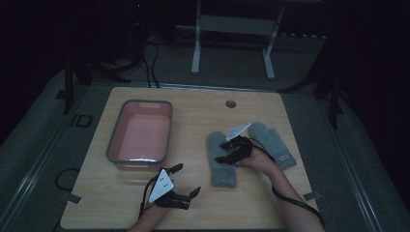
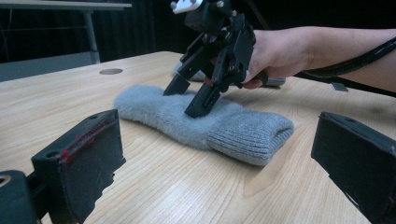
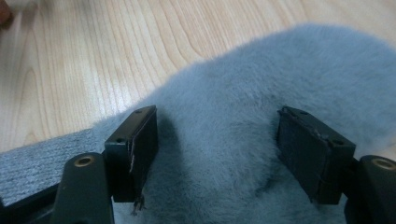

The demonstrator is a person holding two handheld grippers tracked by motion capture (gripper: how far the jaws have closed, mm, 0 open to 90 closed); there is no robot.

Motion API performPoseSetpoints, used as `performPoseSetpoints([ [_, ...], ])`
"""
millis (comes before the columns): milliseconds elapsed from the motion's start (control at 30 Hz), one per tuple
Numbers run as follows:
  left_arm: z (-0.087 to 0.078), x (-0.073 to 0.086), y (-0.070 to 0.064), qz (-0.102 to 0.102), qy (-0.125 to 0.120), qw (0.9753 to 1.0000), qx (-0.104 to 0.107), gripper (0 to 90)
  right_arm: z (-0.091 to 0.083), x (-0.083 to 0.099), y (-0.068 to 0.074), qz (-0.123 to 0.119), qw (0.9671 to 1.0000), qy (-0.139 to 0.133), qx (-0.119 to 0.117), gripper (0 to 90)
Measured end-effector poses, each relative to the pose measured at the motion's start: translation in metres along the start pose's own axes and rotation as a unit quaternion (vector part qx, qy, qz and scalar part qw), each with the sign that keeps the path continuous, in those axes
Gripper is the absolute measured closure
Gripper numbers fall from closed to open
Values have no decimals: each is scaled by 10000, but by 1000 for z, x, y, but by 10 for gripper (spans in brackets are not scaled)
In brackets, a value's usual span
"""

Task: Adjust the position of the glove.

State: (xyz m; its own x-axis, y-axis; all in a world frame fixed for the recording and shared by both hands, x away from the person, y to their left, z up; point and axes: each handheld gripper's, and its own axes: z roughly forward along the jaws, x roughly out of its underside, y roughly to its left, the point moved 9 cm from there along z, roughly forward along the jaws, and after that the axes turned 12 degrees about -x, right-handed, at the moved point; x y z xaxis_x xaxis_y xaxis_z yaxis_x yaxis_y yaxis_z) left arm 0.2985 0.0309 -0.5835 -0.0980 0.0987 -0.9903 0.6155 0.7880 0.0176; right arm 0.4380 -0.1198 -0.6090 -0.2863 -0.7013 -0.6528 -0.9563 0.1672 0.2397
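- On the right half of the wooden table [image 1: 193,116] we count two grey mittens: the near mitten [image 1: 221,162] under our right gripper [image 1: 231,150], and a far mitten [image 1: 273,140] lying just beyond our right hand.
- We count one tub [image 1: 140,133], grey-rimmed with a pink inside, on the left half of the table.
- We count two grippers; the left gripper [image 1: 186,181] hovers near the table's near edge, jaws wide apart and holding nothing.
- The right gripper's jaws stand apart, pressed down onto the near mitten's fluffy part, one on each side of a fold of fleece.
- The near mitten [image 2: 205,123] lies flat, with a fuzzy grey body and a ribbed knit cuff toward us.
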Motion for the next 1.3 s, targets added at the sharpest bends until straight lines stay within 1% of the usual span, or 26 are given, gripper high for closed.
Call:
performPoseSetpoints([
  [67, 0, 0, 0, -17, 5, 10000, -4, 25, -4, -3, 1, -120, 9998, 17, 168, 292],
  [133, 0, 0, 1, -23, 4, 10000, -5, 25, -13, -7, 4, -122, 9995, -112, 273, 288],
  [200, 0, 0, 0, -18, 3, 10000, -1, 25, -25, -11, 3, -78, 9985, -266, 479, 248],
  [233, 0, 0, 0, -18, 3, 10000, -1, 25, -25, -11, 3, -78, 9985, -266, 479, 248],
  [267, 0, 0, 0, -11, 3, 10000, 3, 25, -31, -12, 3, -14, 9976, -344, 599, 231],
  [300, 0, 0, 0, -4, -2, 10000, 3, 25, -39, -12, 0, 34, 9959, -409, 812, 198],
  [333, 0, 0, 0, -2, 1, 10000, 1, 25, -46, -12, -1, 65, 9942, -439, 983, 192],
  [367, 0, 0, 0, -1, 3, 10000, 0, 25, -51, -10, -2, 84, 9931, -451, 1078, 192],
  [400, 0, 0, 0, -3, 5, 10000, -2, 25, -55, -9, -2, 126, 9924, -471, 1133, 197],
  [433, 0, 0, 0, -9, 1, 10000, -1, 25, -60, -6, -3, 194, 9915, -508, 1182, 238],
  [467, 0, 0, 0, -12, 3, 10000, -6, 25, -64, -4, -3, 305, 9918, -525, 1125, 260],
  [500, 0, 0, 0, -16, 4, 10000, -7, 25, -68, -1, -3, 410, 9909, -576, 1149, 261],
  [567, 0, 0, 0, -23, 5, 10000, -8, 25, -77, 3, -4, 438, 9880, -707, 1305, 280],
  [600, 0, 0, 0, -25, 6, 10000, -9, 25, -81, 7, -5, 492, 9874, -724, 1322, 281],
  [667, 0, 0, 0, -19, 4, 10000, -9, 25, -89, 14, -7, 740, 9844, -732, 1421, 284],
  [800, 0, 0, 0, -24, 5, 10000, -9, 25, -105, 27, -9, 804, 9796, -835, 1645, 298],
  [867, 0, 0, 0, -21, 2, 10000, -3, 25, -113, 31, -11, 847, 9773, -903, 1718, 333],
  [900, 0, 0, 0, -19, 3, 10000, 0, 25, -118, 34, -12, 913, 9753, -928, 1787, 333],
  [933, 0, 0, 0, -15, 3, 10000, -3, 25, -125, 38, -15, 964, 9721, -1002, 1892, 333],
  [1033, 0, 0, 0, -25, 6, 10000, -2, 25, -140, 44, -18, 1096, 9654, -1153, 2065, 343],
  [1067, 0, 0, 1, -28, 4, 10000, -1, 25, -146, 48, -21, 1164, 9624, -1188, 2148, 343],
  [1100, 0, 0, 1, -29, 5, 10000, -1, 25, -150, 52, -22, 1226, 9609, -1193, 2179, 344],
  [1133, 0, 0, 1, -27, 5, 10000, -2, 25, -154, 56, -24, 1257, 9582, -1189, 2280, 344],
  [1167, 0, 0, 0, -23, 4, 10000, -2, 25, -157, 60, -25, 1303, 9567, -1164, 2328, 344],
  [1267, 0, 0, 0, -26, 4, 10000, -4, 25, -161, 68, -28, 1430, 9551, -1151, 2325, 352],
  [1300, 0, 0, 1, -27, 7, 10000, -4, 25, -161, 77, -32, 1584, 9532, -1122, 2318, 354],
])
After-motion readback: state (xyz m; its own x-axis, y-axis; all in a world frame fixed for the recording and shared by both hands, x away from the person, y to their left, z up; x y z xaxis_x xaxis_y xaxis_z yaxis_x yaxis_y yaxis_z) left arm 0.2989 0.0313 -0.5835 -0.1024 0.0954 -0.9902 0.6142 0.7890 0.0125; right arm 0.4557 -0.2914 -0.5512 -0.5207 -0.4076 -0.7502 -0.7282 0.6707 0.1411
